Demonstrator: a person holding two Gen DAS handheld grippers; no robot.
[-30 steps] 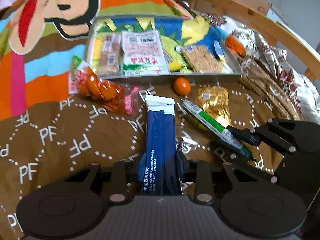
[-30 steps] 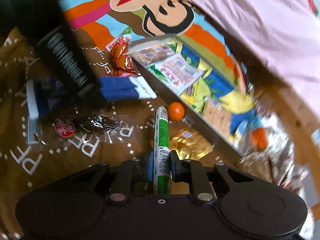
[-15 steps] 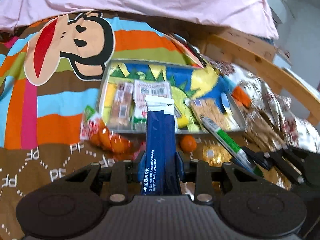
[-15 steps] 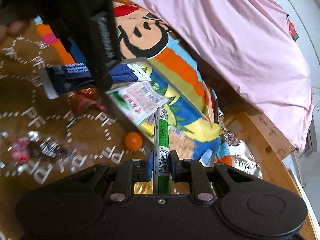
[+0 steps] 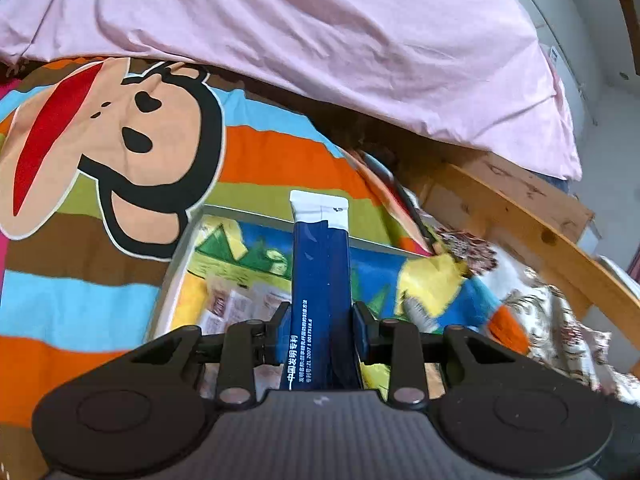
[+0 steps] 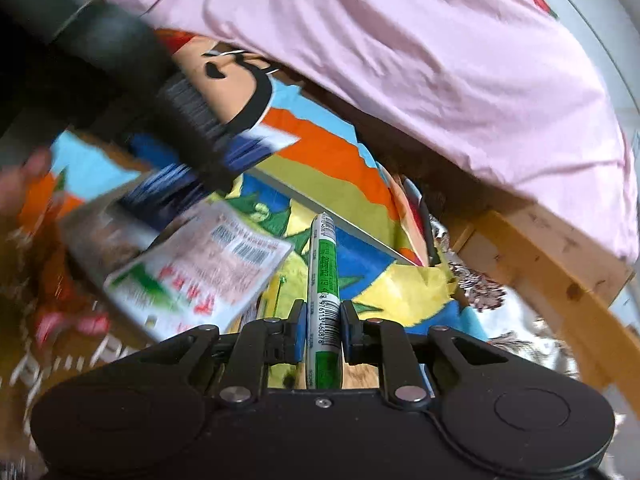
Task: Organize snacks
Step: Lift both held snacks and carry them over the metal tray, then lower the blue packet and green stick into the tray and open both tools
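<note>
My left gripper [image 5: 320, 322] is shut on a long dark blue packet with a white tip [image 5: 320, 264], held over the near part of a shallow tray [image 5: 176, 264] with a bright cartoon lining. My right gripper [image 6: 323, 322] is shut on a thin green and white stick snack [image 6: 324, 272], also above the tray [image 6: 320, 208]. Snack packets lie in the tray, among them a white, green and red one [image 6: 208, 276]. In the right wrist view the left gripper's dark body [image 6: 120, 80] and its blue packet [image 6: 248, 148] cross the upper left, blurred.
The tray rests on a striped blanket with a big cartoon monkey face [image 5: 112, 136]. A pink sheet [image 5: 360, 40] covers the far side. A wooden bed rail [image 5: 540, 232] runs along the right, with patterned foil bags [image 5: 560, 320] beside it. A person's hand [image 6: 20, 184] shows at the left edge.
Both grippers have travelled forward from the brown blanket area to above the tray, each keeping its snack. The orange, gold packet and orange sweets have dropped out of view.
</note>
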